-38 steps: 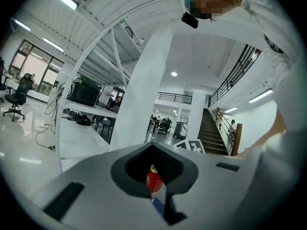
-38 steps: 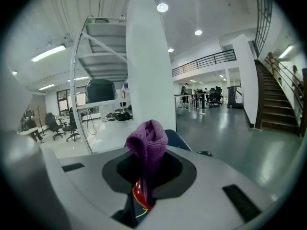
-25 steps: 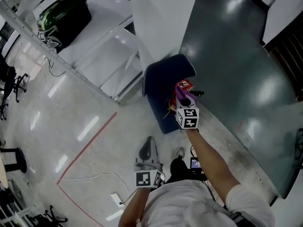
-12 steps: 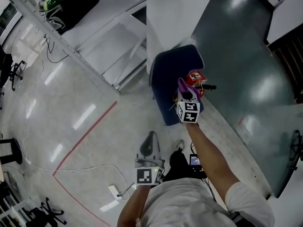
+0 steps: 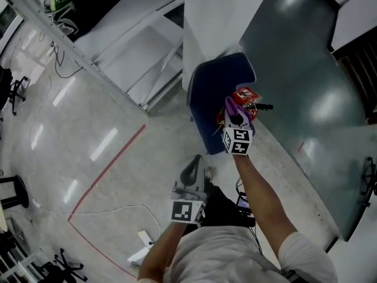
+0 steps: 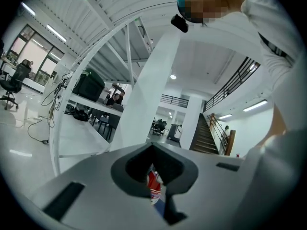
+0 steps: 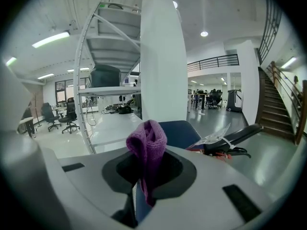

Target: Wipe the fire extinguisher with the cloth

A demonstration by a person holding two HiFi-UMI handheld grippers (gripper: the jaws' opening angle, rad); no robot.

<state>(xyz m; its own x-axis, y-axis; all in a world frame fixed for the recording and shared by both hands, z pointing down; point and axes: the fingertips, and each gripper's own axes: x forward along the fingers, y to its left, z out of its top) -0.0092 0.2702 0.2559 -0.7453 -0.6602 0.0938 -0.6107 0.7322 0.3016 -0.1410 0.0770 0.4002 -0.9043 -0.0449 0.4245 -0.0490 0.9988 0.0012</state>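
Left gripper point(image 5: 192, 170) nudged forward, jaws together; right gripper point(image 5: 235, 114) clamps purple cloth point(image 7: 147, 143) near fire extinguisher point(image 5: 244, 93).

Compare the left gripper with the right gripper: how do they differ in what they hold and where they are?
The right gripper is shut on the purple cloth, while the left gripper has its jaws together with nothing held. The right gripper reaches forward, close to the fire extinguisher, while the left gripper hangs low, near the person's body. Both carry a marker cube.
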